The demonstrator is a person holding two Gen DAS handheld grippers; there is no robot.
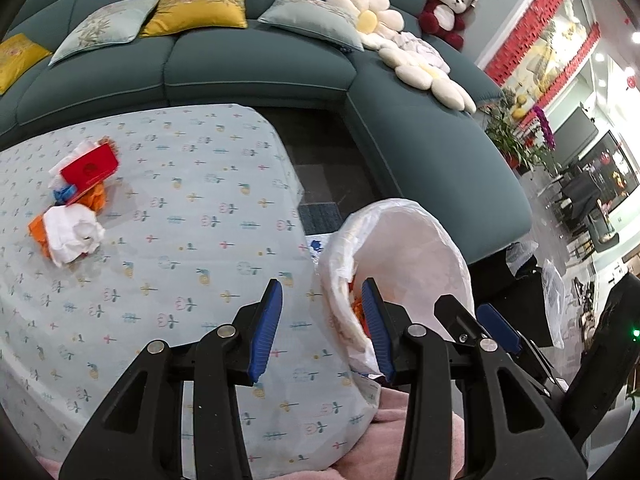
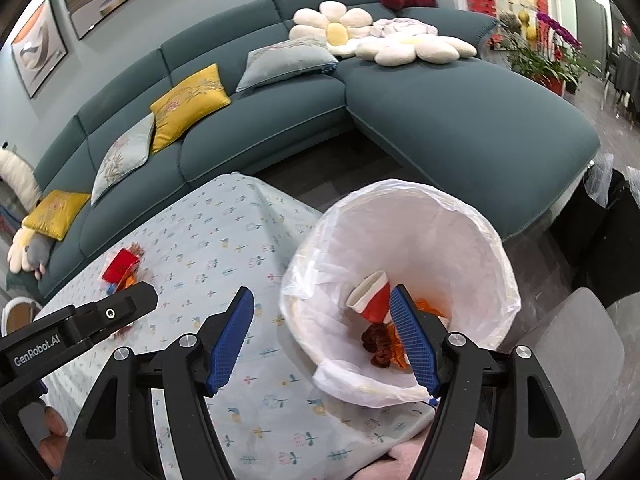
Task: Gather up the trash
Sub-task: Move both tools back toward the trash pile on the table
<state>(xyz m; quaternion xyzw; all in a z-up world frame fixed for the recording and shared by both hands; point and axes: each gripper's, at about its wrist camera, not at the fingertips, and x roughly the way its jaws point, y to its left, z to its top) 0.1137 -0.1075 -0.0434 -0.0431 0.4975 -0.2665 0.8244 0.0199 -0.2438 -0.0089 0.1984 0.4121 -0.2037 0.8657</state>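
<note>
A bin lined with a white plastic bag point(image 2: 460, 236) stands at the table's right edge; it also shows in the left wrist view point(image 1: 416, 248). Inside lie a red paper cup point(image 2: 374, 294), dark dried scraps point(image 2: 376, 346) and orange bits. On the table a trash pile remains: a red packet point(image 1: 90, 168), crumpled white tissue point(image 1: 76, 232) and orange wrappers point(image 1: 96, 198); the packet shows in the right wrist view point(image 2: 120, 266). My left gripper point(image 1: 324, 328) is open and empty over the table by the bin's rim. My right gripper point(image 2: 322, 336) is open and empty above the bin's near rim.
The table wears a pale blue patterned cloth point(image 1: 192, 208). A teal corner sofa point(image 2: 460, 120) with yellow and grey cushions, flower pillows and a red plush bear stands behind. Dark floor lies between table and sofa. Potted plants point(image 2: 552, 52) and black chairs stand at the right.
</note>
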